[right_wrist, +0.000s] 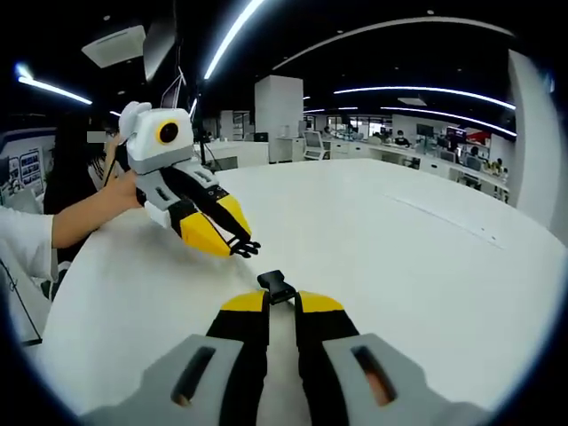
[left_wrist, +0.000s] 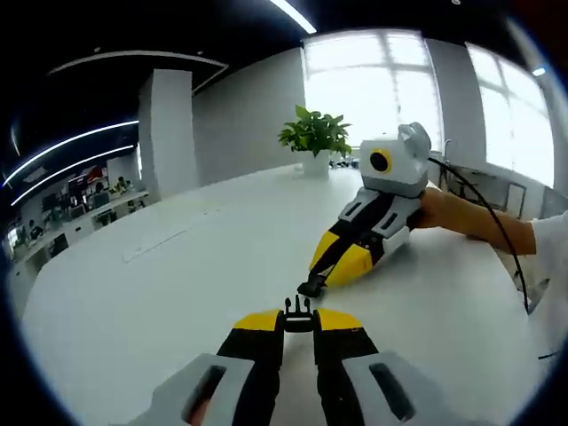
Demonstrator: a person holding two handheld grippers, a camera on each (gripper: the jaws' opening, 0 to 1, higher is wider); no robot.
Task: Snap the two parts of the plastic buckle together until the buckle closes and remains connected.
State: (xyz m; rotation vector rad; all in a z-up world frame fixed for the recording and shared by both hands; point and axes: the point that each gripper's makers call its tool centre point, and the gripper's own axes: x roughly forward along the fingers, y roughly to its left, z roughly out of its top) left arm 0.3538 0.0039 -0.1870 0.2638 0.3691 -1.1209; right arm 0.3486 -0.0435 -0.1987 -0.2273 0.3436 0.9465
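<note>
A: Why are the two halves held out at the jaw tips like that?

B: So the mating ends can meet, I'd judge. The left gripper [left_wrist: 298,321] is clamped on the pronged buckle half [left_wrist: 298,312], whose prongs stick out past its fingertips. The right gripper [right_wrist: 280,297] is closed around the socket half [right_wrist: 276,285], which pokes out ahead of its own tips the same way.

A: Are they joined yet?

B: No — each half sits near the other gripper's tips but apart from them, low over the white table [left_wrist: 160,293]. They look roughly pointed at each other, which suits a straight push together.

A: What does one view give that the other lacks?

B: The left gripper view shows the right gripper coming in from the right with a forearm behind it, and a potted plant [left_wrist: 314,135] by the windows far beyond. The right gripper view shows the prongs end-on from the socket's side — better for judging alignment.
</note>
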